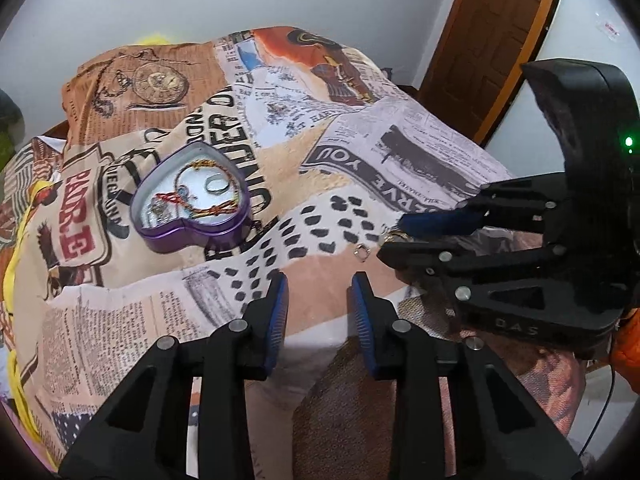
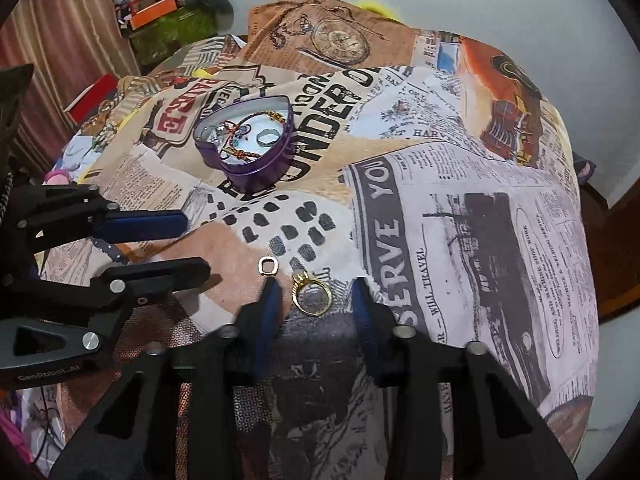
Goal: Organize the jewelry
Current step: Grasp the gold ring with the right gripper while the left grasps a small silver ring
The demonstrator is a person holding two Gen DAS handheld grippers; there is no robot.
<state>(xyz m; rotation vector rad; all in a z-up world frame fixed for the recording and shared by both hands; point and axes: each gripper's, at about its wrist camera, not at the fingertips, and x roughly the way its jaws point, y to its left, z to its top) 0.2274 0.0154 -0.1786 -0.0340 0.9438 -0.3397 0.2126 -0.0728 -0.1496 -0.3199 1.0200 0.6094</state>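
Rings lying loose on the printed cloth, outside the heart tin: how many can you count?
2. A gold ring lies between the right claw's open fingers; a small silver ring sits just beyond its left fingertip. Others may be hidden.

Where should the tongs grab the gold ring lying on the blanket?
Probably on the plain round band, one finger on each side. The gold ring lies nearly flat between the open right tongs, its bumpy top toward the small silver ring. Come down from above, since the soft blanket leaves little room underneath.

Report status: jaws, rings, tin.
Both grippers open, left, right. Gold ring between right jaws, ungrasped. Small ring loose. Heart tin unobstructed.
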